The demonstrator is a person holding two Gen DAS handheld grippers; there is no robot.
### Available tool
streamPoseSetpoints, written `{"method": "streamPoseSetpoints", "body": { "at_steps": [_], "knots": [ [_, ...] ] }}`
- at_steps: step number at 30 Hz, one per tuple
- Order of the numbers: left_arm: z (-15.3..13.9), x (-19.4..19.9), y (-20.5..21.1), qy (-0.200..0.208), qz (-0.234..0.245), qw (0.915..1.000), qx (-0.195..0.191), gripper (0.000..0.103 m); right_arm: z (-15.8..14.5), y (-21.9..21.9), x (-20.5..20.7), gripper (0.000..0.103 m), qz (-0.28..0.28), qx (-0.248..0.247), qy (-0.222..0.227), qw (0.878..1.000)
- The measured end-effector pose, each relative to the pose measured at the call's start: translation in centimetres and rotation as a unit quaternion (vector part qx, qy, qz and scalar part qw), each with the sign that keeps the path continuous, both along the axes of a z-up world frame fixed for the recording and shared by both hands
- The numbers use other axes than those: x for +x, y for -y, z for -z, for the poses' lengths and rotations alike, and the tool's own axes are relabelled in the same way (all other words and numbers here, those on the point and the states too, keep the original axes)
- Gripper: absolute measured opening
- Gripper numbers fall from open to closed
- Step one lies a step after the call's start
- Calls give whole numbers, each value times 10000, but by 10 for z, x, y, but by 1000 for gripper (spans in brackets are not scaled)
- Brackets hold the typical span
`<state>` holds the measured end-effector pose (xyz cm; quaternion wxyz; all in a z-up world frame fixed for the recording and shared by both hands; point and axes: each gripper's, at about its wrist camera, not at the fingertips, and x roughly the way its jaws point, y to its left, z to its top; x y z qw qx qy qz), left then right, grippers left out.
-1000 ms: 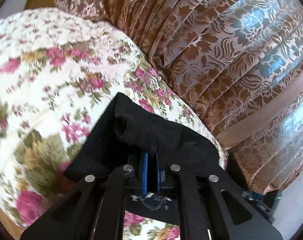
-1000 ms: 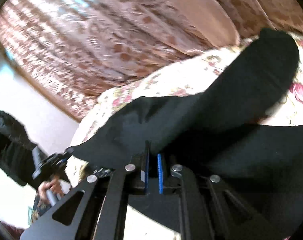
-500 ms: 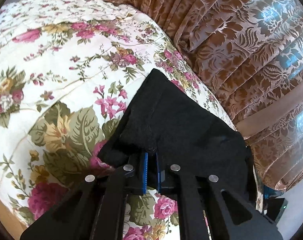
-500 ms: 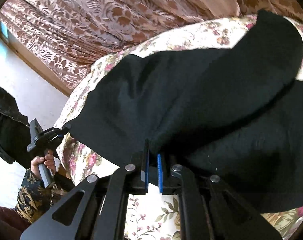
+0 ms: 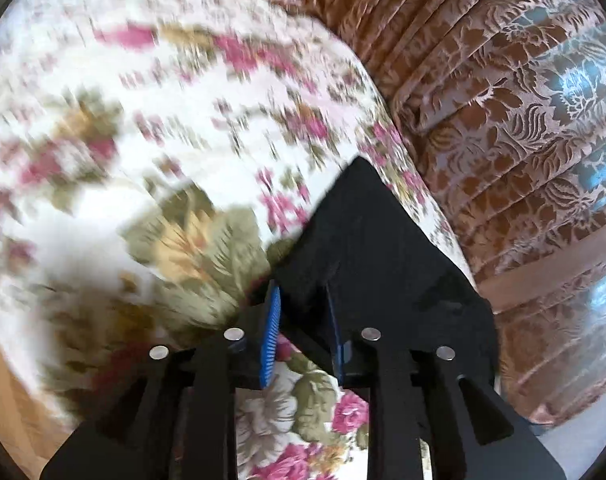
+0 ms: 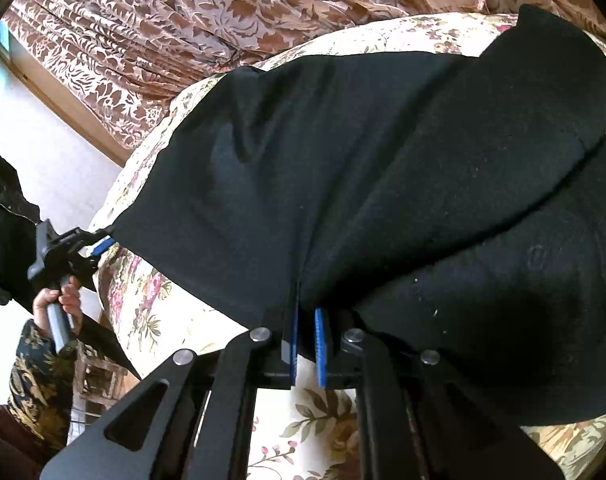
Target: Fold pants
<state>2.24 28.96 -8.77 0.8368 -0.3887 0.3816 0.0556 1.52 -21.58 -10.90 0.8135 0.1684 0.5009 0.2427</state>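
Lowered since the earlier frames: black pants [image 6: 383, 168], folded over on the floral bedspread [image 5: 151, 128], one corner near the bed edge by the brown curtain [image 5: 523, 120]. Left hand-held gripper [image 5: 303, 312]: jaws just opening, blue pads parted with that corner between them. Right hand-held gripper [image 6: 306, 320]: clamped on the pants' near edge.

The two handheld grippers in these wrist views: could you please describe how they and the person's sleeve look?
Both the left gripper and right gripper are matte black linkage frames with round silver pins and ribbed blue finger pads. In the right wrist view, the left one has a grey handle, and the sleeve is dark with gold floral print.
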Motion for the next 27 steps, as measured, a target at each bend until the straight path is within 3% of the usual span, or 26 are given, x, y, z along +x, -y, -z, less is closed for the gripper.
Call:
{"method": "streamPoseSetpoints", "body": {
  "at_steps": [2,6,9,14,15,17,20,23,24,25,27],
  "knots": [
    [-11,-8,-5,-86,-230,9992,308,21,-3,0,-1,6,2,2,54,10000],
    [-35,-20,1,198,-301,9964,768,21,-8,0,-4,6,-65,-47,172,9998],
    [-38,-11,23,427,74,9958,812,21,-2,-2,-5,6,-87,-38,100,9999],
    [-23,19,94,247,1129,9875,1074,21,-5,5,-6,11,-86,166,2,9998],
    [-22,24,114,256,1414,9828,1157,21,-7,8,-6,35,-85,206,-29,9997],
    [-20,28,145,279,1887,9725,1334,21,-17,23,-8,72,11,509,-46,9987],
    [-16,30,190,378,2588,9535,1495,21,-42,51,-7,72,339,461,241,9981],
    [-12,29,225,436,3170,9331,1640,21,-64,87,9,84,890,291,458,9946],
    [-10,29,237,460,3365,9250,1702,25,-69,96,18,84,1055,179,501,9930],
    [-9,28,246,493,3515,9189,1722,38,-74,109,31,84,1263,66,544,9905],
    [-7,25,259,607,3756,9107,1606,47,-77,125,54,84,1562,-64,523,9863]
  ]
}}
